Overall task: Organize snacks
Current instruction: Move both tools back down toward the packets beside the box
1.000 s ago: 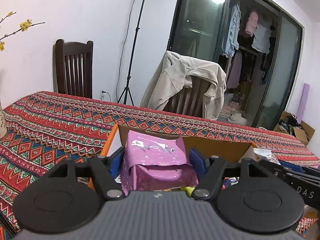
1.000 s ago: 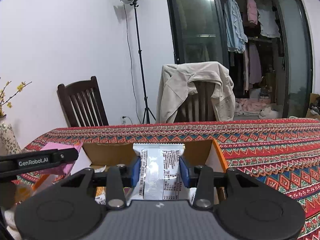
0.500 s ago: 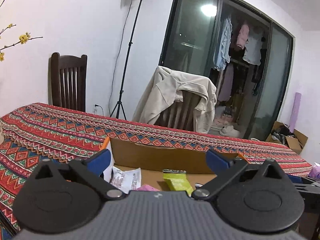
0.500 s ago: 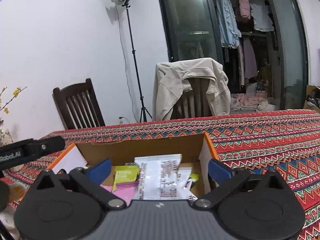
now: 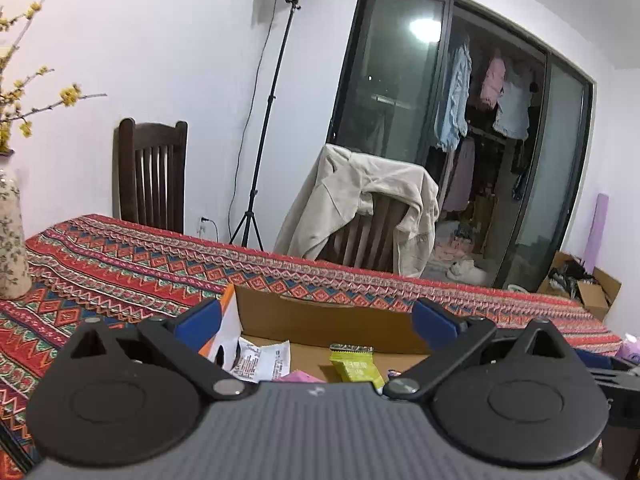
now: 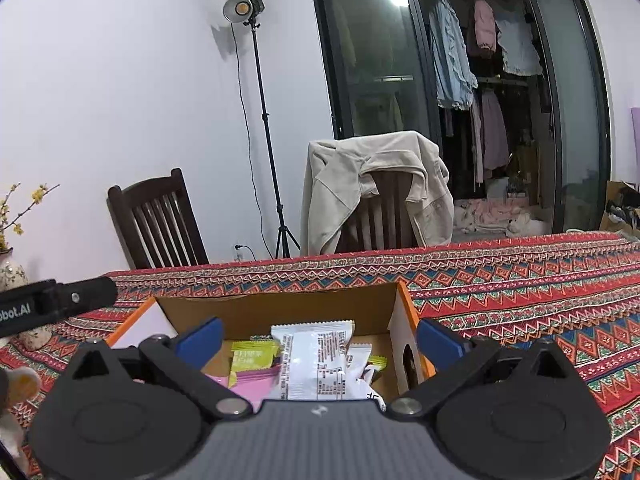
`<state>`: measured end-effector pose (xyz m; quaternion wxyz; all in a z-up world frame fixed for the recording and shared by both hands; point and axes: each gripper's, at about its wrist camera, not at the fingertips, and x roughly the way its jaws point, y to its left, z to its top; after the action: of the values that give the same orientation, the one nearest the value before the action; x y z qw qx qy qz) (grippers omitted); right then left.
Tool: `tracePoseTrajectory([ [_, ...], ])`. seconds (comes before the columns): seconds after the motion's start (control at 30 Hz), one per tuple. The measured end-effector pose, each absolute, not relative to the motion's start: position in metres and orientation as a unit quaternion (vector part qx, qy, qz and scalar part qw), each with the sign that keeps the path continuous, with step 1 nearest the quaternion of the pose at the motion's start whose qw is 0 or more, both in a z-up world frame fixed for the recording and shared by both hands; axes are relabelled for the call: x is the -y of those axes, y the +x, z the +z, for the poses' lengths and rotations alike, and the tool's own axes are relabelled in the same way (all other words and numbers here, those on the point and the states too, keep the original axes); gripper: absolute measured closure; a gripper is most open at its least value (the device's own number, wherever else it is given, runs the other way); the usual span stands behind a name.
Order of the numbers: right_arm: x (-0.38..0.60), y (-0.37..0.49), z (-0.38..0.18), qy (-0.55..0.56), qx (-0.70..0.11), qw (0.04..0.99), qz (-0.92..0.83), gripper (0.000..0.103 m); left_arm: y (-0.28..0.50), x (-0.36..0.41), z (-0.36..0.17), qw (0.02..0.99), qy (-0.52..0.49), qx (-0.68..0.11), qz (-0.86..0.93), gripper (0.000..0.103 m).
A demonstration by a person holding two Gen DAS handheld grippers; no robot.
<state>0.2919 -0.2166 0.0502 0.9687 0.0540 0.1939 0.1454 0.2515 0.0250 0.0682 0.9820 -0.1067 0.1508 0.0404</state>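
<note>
An open cardboard box with orange rims (image 6: 280, 310) (image 5: 320, 320) sits on the patterned tablecloth. It holds a white snack packet (image 6: 316, 360), a green packet (image 6: 252, 360) (image 5: 354, 364), a pink packet (image 6: 252, 390) (image 5: 298, 377) and another white packet (image 5: 262, 358). My right gripper (image 6: 320, 338) is open and empty just above the box. My left gripper (image 5: 316, 318) is open and empty above the box's near side. The left gripper's black body (image 6: 56, 304) shows at the left of the right wrist view.
The table carries a red patterned cloth (image 6: 520, 288). A floral vase (image 5: 10, 240) stands at the left. Two wooden chairs (image 5: 152, 184), one draped with a beige jacket (image 5: 360, 208), and a light stand (image 5: 260, 140) are behind the table.
Both grippers opened and let go: the pink packet and the white packet dropped into the box. Both grippers have since lifted slightly and stay open.
</note>
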Motion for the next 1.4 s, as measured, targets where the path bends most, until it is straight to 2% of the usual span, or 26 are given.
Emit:
tracePoseTrajectory([
  [0.47, 0.231, 0.225, 0.052, 0.035, -0.199, 0.966, 0.160, 0.000, 0.185, -0.039, 0.069, 0.981, -0.104, -0.160, 0.039, 0.000],
  [0.9, 0.229, 0.174, -0.002, 0.010, -0.271, 0.945, 0.180, 0.000, 0.130, -0.057, 0.007, 0.965, -0.094, -0.241, 0.030, 0.000],
  [1.1, 0.228, 0.168, -0.021, 0.010, -0.303, 0.937, 0.174, 0.000, 0.122, -0.066, -0.007, 0.964, -0.103, -0.242, 0.028, 0.000],
  [1.4, 0.222, 0.165, -0.023, 0.004, -0.308, 0.935, 0.173, 0.000, 0.122, -0.060, -0.011, 0.968, -0.091, -0.234, 0.019, 0.000],
])
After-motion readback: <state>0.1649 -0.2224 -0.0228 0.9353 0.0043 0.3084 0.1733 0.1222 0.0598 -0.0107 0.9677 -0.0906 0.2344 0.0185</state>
